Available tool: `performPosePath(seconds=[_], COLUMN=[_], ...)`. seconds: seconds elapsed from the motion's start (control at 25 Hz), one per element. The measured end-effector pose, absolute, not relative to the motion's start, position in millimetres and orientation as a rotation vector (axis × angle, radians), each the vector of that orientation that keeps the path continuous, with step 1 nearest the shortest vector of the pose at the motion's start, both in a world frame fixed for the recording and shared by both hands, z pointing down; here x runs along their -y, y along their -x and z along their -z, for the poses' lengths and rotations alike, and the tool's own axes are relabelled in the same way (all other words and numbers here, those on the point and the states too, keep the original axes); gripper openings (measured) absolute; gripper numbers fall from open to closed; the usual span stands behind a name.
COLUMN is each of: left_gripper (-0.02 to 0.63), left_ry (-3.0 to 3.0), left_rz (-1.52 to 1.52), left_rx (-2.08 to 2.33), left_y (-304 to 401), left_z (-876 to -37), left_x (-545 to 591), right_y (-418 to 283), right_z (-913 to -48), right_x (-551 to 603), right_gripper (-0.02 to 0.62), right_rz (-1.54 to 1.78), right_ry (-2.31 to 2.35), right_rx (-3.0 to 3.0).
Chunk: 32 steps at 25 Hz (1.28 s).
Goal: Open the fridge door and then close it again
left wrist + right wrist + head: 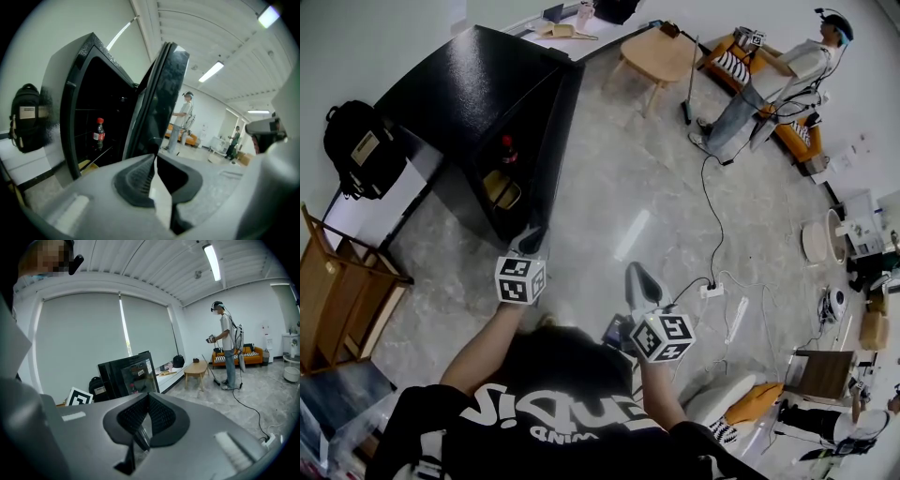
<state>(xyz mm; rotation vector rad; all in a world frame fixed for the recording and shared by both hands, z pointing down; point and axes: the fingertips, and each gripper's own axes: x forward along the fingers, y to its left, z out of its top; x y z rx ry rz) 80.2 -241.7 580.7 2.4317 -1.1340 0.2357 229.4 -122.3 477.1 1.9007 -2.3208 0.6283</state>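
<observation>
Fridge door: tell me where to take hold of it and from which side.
Take the fridge door by its free vertical edge, the slim one facing the left gripper. Come straight on from the room side, fingers either side: the door stands open and edge-on, so that edge probably pinches easily.

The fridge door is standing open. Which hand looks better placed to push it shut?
Left. The left gripper has its tips right at the free edge of the open door, which looms large in its own view. The right gripper hangs over bare floor, off to the side of the door.
</observation>
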Motion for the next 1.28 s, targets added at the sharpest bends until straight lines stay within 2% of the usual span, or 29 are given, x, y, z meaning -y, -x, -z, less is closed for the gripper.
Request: performPosePath(seconds=[1.28], left_gripper=[0.02], left_ry=[-2.446], left_rz=[-0.322], left_rx=[1.197], left_y=[-69.4], left_z=[-581.3], left_x=[242.9], right_y=[-203.4], right_z=[-471.7], right_x=[135.5], right_gripper=[-0.003], right_rz=[-0.625], right_ry=[-1.881], right_rx=[2.376])
